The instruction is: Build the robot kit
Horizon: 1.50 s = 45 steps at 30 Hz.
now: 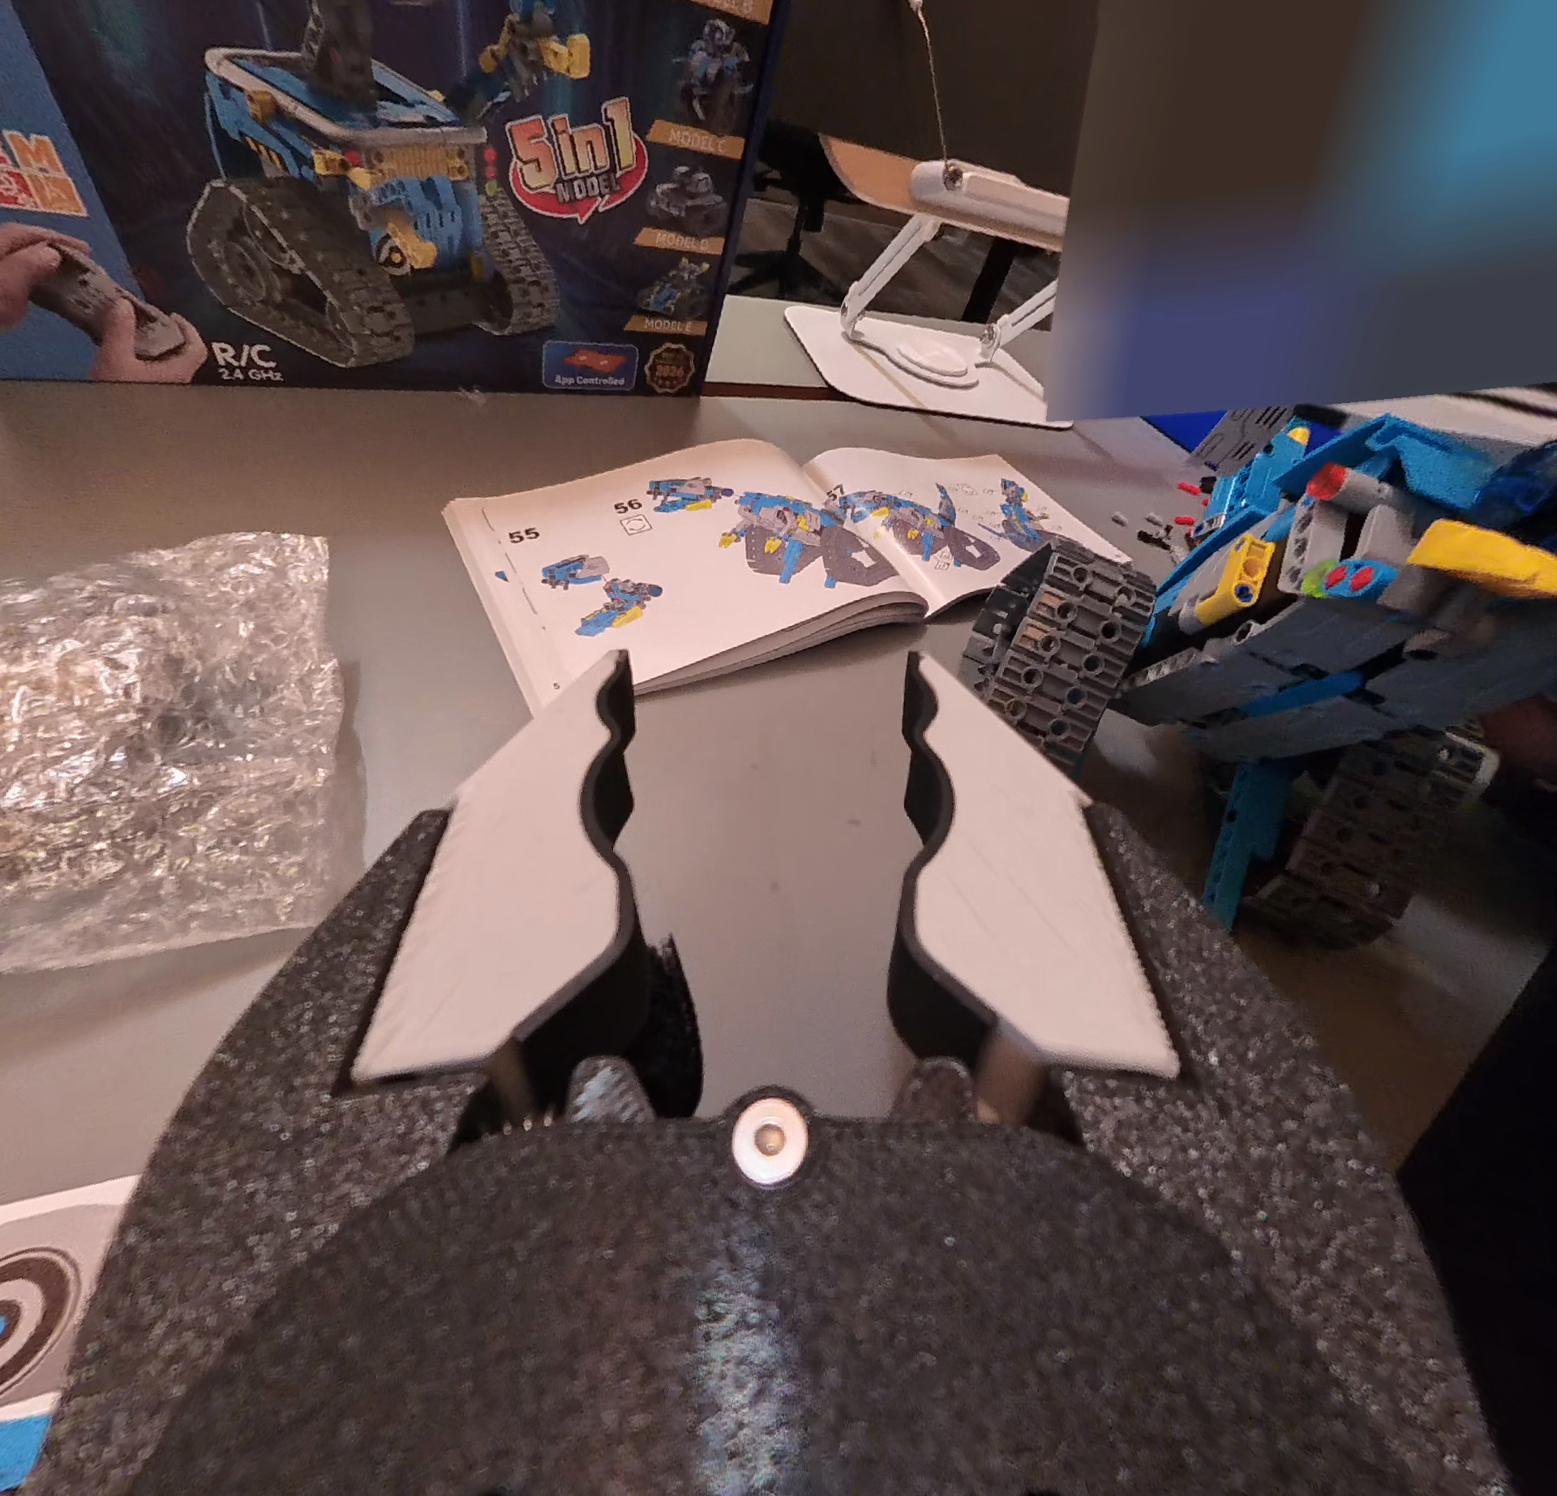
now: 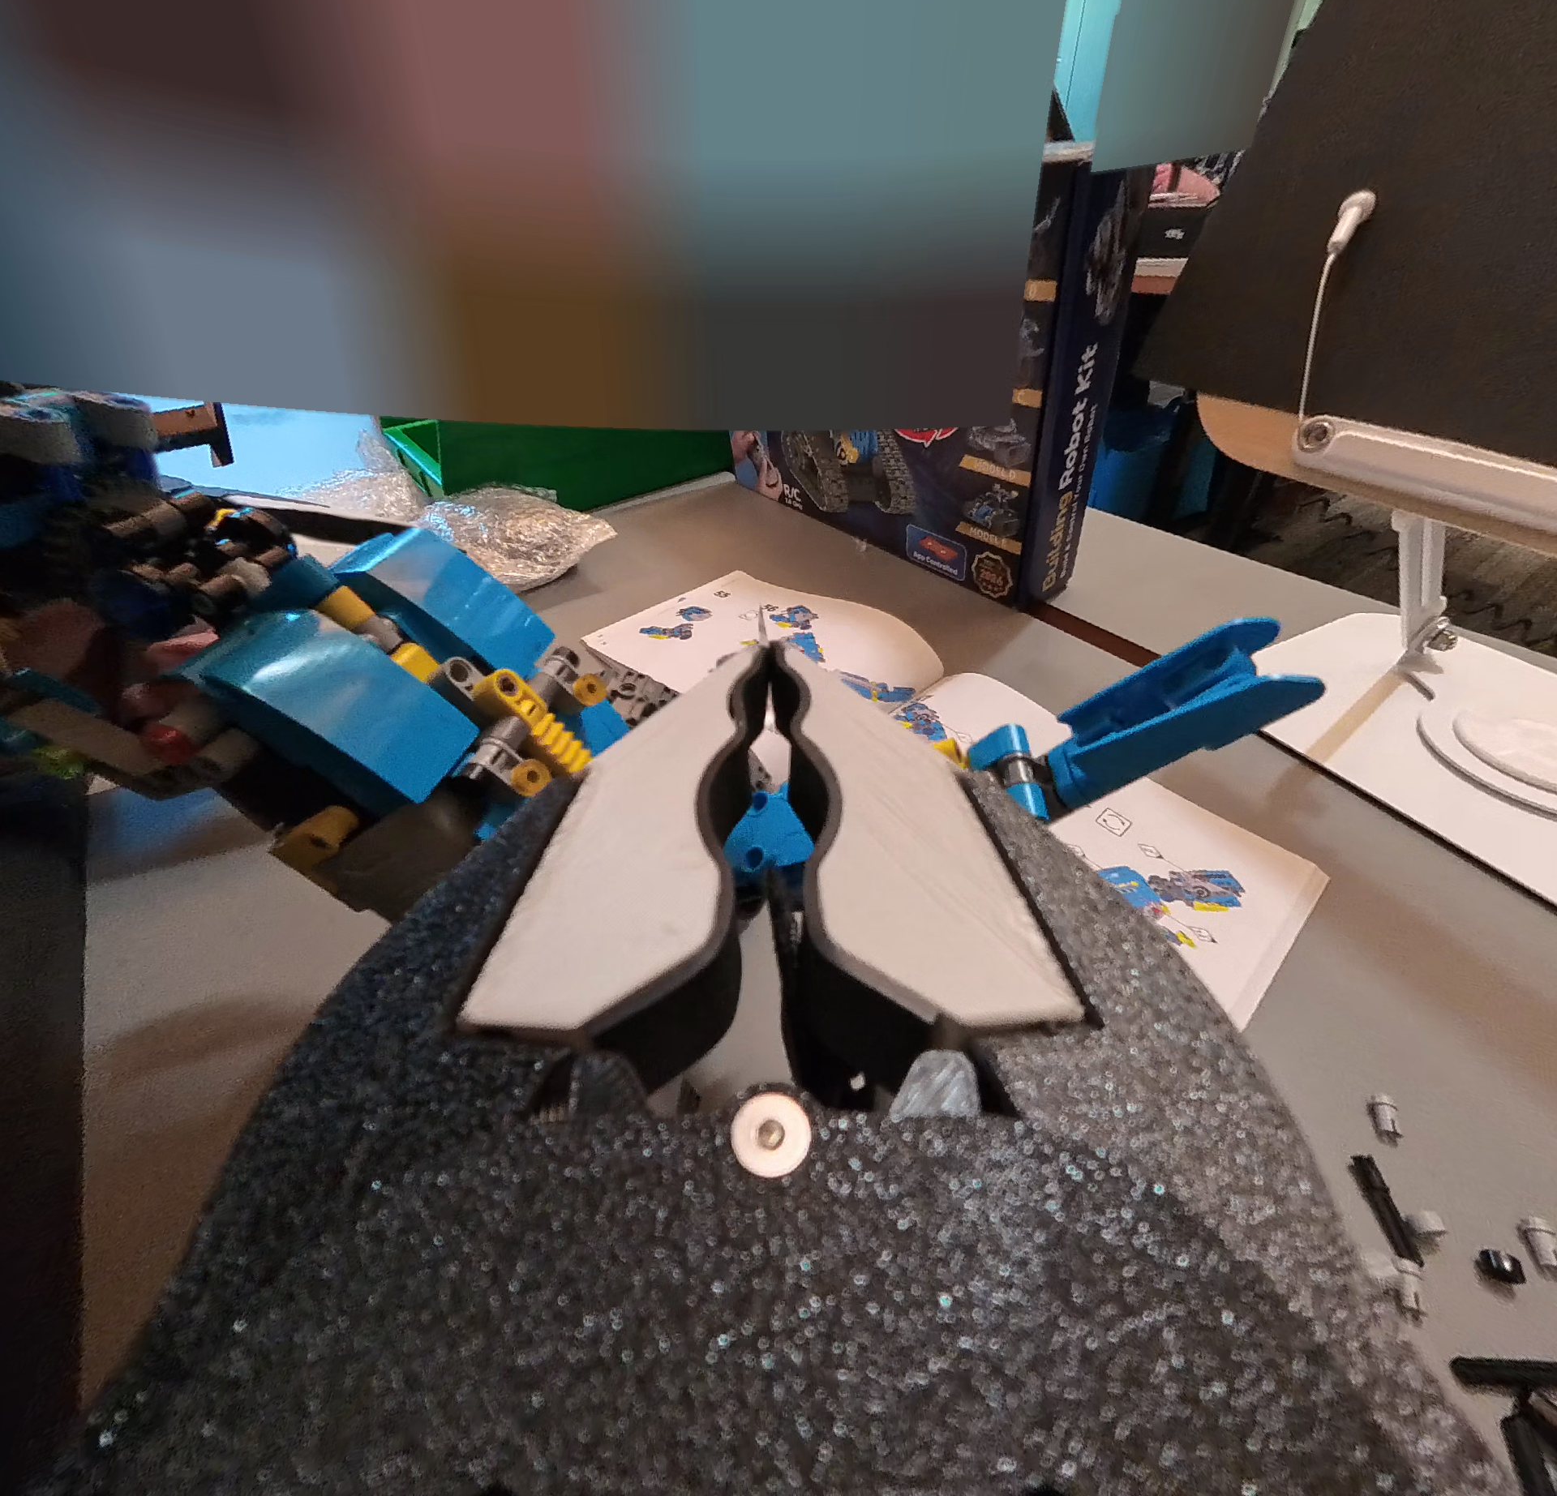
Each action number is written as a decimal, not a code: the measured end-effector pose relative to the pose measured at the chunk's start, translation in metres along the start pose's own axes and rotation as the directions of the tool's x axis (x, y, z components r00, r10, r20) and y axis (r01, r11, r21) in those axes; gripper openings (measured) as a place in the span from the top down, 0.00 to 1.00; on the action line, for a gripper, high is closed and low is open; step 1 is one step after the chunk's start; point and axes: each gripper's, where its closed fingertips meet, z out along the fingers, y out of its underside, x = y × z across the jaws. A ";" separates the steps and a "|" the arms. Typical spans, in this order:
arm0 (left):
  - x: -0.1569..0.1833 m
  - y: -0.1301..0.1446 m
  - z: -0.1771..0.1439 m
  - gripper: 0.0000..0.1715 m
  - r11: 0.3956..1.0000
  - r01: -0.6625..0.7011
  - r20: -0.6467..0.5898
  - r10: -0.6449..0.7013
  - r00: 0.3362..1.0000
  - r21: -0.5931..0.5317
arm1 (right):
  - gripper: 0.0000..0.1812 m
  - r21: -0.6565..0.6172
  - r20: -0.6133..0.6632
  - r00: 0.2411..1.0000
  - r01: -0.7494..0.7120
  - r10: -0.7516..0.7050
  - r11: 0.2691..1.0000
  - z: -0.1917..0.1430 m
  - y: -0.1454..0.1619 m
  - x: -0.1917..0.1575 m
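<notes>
My left gripper (image 1: 768, 664) is open and empty. It hovers low over the grey table (image 1: 253, 461), pointing at an open instruction booklet (image 1: 716, 563). A blue, grey and yellow tracked brick robot model (image 1: 1306, 613) stands tilted just right of it. My right gripper (image 2: 768, 655) is shut, with a small blue brick part (image 2: 767, 836) between its fingers. A blue brick arm (image 2: 1179, 697) sticks out to the right from it. The robot model (image 2: 337, 697) sits close on the left of this gripper, over the booklet (image 2: 876, 655).
The kit's dark blue box (image 1: 379, 158) stands at the back; it also shows in the right wrist view (image 2: 969, 487). A crumpled clear plastic bag (image 1: 160, 723) lies left. A white stand (image 1: 918, 343) is at the back right. Small loose parts (image 2: 1399, 1236) lie right. A green bin (image 2: 548, 461) is behind. My right fingertips sit around 20 cm from my left ones.
</notes>
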 end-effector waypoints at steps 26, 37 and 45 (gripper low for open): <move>0.000 0.006 0.004 0.64 0.998 -0.057 0.024 0.058 0.998 -0.041 | 1.00 -0.028 0.004 1.000 -0.025 0.025 0.999 0.002 0.009 0.003; 0.000 0.009 0.006 0.64 0.998 -0.047 0.027 0.049 0.998 -0.050 | 1.00 -0.030 0.000 1.000 -0.030 0.030 0.999 0.001 0.010 0.006; -0.002 0.010 0.007 0.64 0.997 -0.044 0.032 0.046 0.998 -0.056 | 1.00 -0.027 0.001 1.000 -0.030 0.030 0.999 0.001 0.009 0.005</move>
